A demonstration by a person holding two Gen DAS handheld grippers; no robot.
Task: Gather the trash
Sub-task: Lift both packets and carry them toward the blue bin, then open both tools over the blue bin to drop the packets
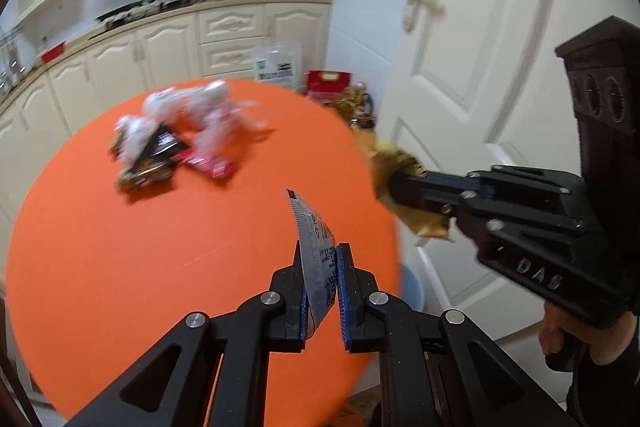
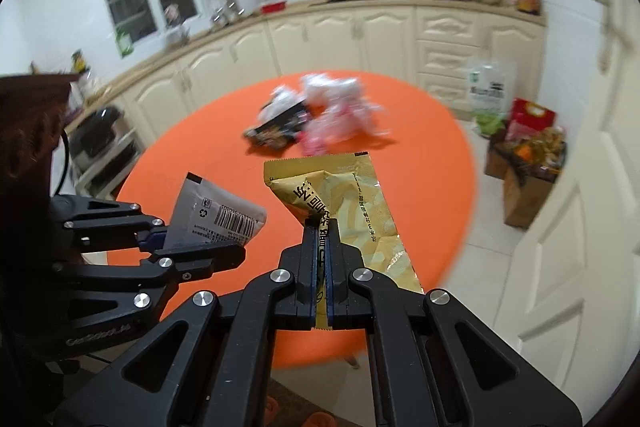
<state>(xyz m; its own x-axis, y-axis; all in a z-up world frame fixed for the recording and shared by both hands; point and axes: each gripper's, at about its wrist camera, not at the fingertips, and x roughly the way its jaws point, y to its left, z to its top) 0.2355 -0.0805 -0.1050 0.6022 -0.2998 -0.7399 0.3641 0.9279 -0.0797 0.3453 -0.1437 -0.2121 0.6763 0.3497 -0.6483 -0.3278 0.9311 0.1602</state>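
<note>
Clamped in the left gripper [image 1: 320, 267] is a silver sachet [image 1: 316, 247], pinched low with its top flopping free; the right gripper [image 2: 320, 239] is pinched tight on a gold wrapper [image 2: 340, 195] near its bottom edge; both hang over the near edge of the orange worktop [image 1: 120, 247]. Thin, crinkly foil like this weighs almost nothing, bends at once and could slide from smooth pads, so a firm bite well inside the edge suits it. Farther in, mid-worktop, lies the remaining litter [image 1: 176, 139]: white crumpled tissue, dark and red packets.
</note>
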